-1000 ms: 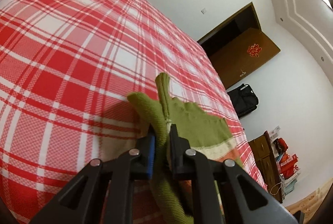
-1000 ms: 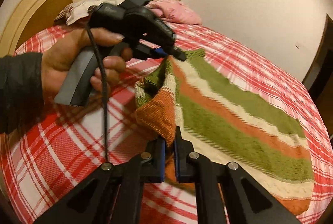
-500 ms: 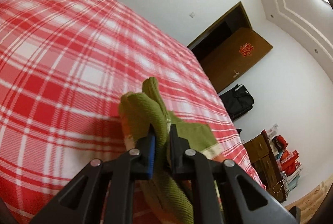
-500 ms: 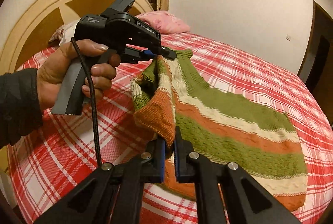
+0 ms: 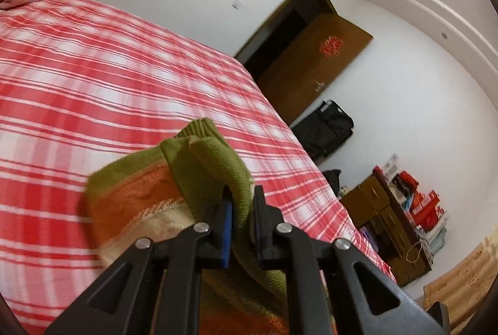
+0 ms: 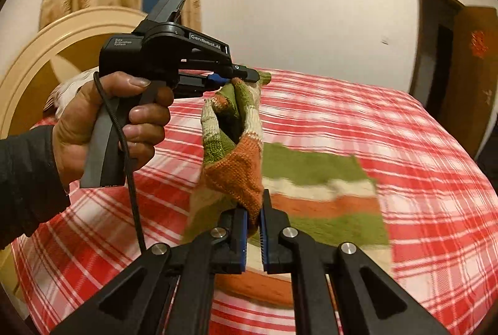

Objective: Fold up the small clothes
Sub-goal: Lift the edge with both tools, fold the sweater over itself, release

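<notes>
Both grippers are up off the bed (image 6: 404, 129) and the striped knitted sweater (image 6: 314, 182) is strung between them. The left gripper (image 5: 241, 210) has its jaws clenched on a thick green ribbed edge of the knit, the fabric bunching up over the tips. In the right wrist view a hand (image 6: 102, 129) holds that same gripper high, near the headboard end of the bed. The right gripper (image 6: 253, 213) bites an orange-striped edge, jaws clamped tight on the wool. Two pinch points on one end of the garment, and that looks deliberate: the held end hangs as a loose loop between the grippers, while the rest trails down and lies flat on the red plaid bedspread, towards the middle of the bed. My read is that a fold is under way, with the lifted end being carried over the part that lies on the bed. The sweater is soft and stretchy, so both grips need to hold evenly or the edge will sag and the fold will land crooked.
</notes>
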Available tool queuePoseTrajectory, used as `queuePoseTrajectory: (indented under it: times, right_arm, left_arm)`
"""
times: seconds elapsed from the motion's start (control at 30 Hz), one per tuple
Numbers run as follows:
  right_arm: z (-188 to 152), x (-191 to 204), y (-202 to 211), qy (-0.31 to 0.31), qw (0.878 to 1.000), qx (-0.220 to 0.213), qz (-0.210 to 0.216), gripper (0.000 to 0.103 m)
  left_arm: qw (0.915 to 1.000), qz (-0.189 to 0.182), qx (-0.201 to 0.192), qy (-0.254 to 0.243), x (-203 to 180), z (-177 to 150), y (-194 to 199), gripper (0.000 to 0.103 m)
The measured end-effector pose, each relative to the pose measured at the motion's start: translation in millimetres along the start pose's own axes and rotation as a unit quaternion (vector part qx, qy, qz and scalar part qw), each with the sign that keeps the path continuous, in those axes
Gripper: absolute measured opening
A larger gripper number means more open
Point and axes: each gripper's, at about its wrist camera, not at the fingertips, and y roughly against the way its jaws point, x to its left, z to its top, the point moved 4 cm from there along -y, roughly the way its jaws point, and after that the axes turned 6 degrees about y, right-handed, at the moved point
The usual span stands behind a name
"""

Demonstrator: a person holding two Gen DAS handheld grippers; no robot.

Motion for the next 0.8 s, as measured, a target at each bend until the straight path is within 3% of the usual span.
queuePoseTrajectory:
  times: [0.37, 0.57, 0.8]
  right_arm:
    - [-43.0, -82.9, -2.3, -0.093, 0.995, 0.04, -0.025, 0.006]
    - [-71.6, -108.3, -5.6, -0.147, 0.986, 0.073, -0.005, 0.006]
    - [-101.3, -125.0, -18.7, -0.218, 0.968, 0.116, 0.038, 0.008]
  left_arm:
    - [0.9964, 0.009, 0.082, -0.02, -33.5, -39.8, -100.9, 0.011]
    - [0.9923, 0.028, 0.112, -0.046, -47.1, -61.9, -128.7, 0.011]
    - [0.9866, 0.064, 0.109, -0.104, -67.5, -70.7, -132.8, 0.018]
